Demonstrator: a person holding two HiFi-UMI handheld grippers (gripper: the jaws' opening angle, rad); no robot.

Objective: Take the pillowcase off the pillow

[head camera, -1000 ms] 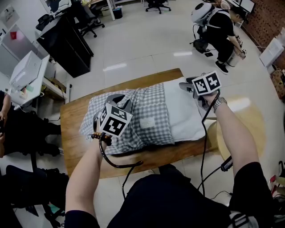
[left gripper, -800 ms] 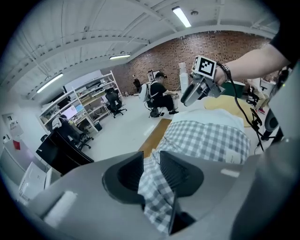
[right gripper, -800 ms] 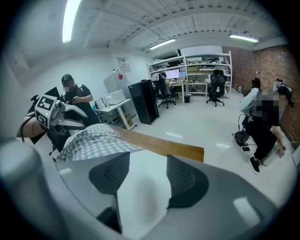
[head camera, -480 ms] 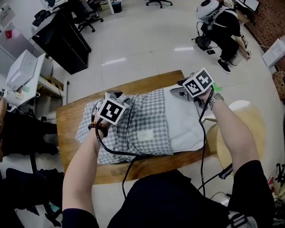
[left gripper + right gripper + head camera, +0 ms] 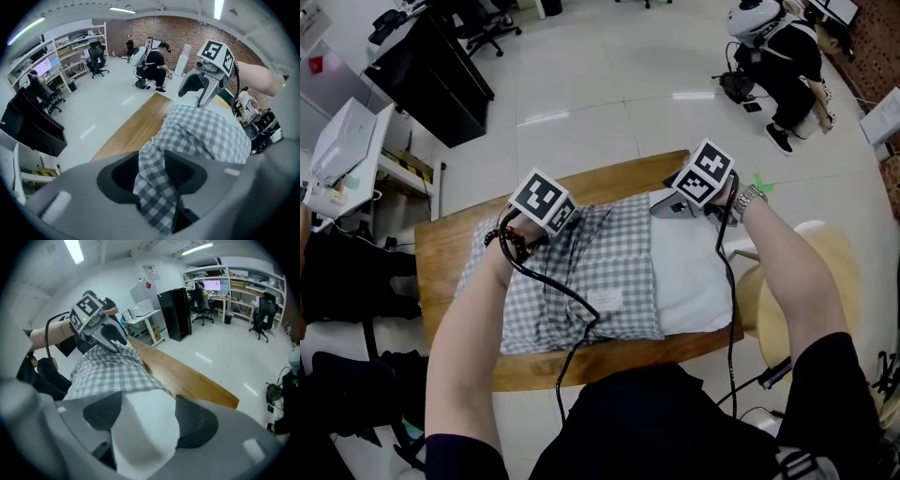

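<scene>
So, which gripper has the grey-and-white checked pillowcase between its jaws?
The left gripper; the right gripper straddles the plain white pillow instead. Both grippers' jaws have just been opening.

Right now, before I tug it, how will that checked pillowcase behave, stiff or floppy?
Probably floppy: the checked pillowcase lies wrinkled and bunched over the pillow. Likely light, since its folds look thin. It may drag the pillow along, since it covers most of it.
</scene>
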